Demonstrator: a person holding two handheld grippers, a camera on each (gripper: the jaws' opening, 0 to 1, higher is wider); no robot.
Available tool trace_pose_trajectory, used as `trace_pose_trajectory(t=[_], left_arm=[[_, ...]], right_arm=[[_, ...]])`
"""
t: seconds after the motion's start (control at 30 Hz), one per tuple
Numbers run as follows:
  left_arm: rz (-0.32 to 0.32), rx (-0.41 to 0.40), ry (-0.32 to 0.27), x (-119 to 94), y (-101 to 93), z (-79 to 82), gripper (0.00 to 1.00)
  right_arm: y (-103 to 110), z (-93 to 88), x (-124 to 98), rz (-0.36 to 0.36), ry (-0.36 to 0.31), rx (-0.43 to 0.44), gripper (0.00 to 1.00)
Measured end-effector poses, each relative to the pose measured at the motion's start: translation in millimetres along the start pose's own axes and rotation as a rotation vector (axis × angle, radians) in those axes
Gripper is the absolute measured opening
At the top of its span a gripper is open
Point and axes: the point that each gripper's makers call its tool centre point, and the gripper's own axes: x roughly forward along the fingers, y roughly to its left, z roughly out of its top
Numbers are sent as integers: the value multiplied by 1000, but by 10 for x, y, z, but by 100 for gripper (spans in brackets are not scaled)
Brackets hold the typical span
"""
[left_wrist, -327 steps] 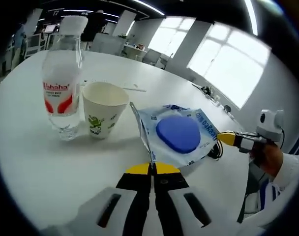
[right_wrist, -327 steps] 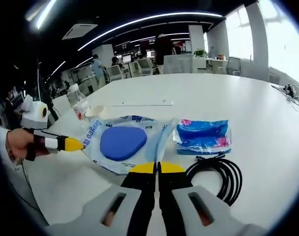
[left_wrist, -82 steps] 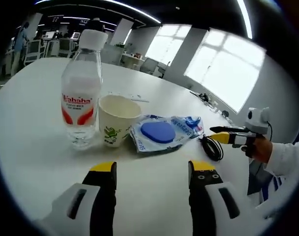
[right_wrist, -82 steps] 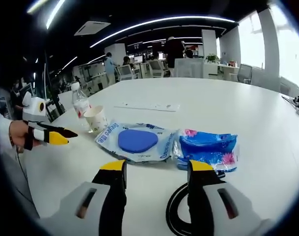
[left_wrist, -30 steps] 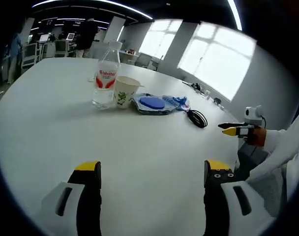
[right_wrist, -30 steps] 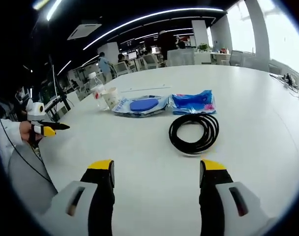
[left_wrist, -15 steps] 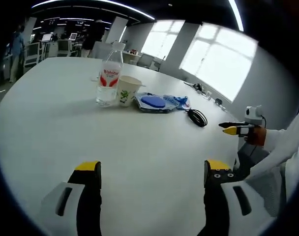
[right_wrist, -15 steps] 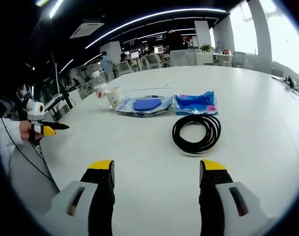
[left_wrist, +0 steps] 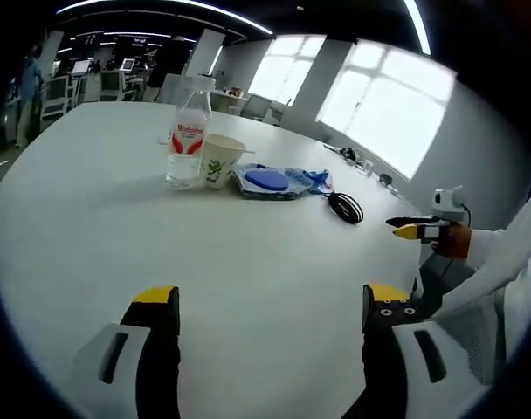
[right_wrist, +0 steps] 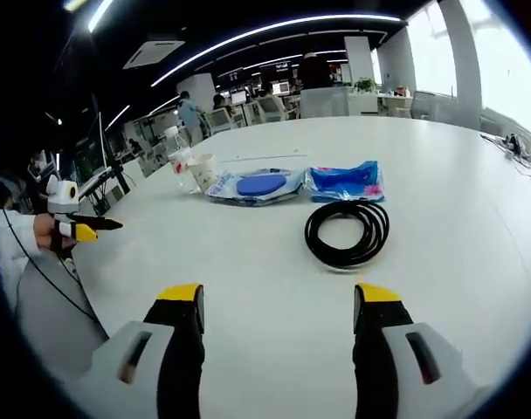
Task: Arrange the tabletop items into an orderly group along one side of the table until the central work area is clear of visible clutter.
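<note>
Both grippers, left and right, are held with jaws apart and empty, well short of the bottle, cup, packets and cable coil lined up across the desk.

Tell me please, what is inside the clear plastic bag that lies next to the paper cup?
Inside the clear plastic bag lies a flat blue rounded pad, seen through the film. What lies under the pad is covered. The paper cup stands beside the bag.

Bare table ahead; bottle, cup, cable far off.
</note>
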Motion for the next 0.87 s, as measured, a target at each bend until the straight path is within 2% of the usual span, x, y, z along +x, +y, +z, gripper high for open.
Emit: trace_pose_trajectory(t=[0.87], left_arm=[[16,-9,-15,-49,31,38,88]], right_arm=[[27,24,71,15,-4,-2,69]])
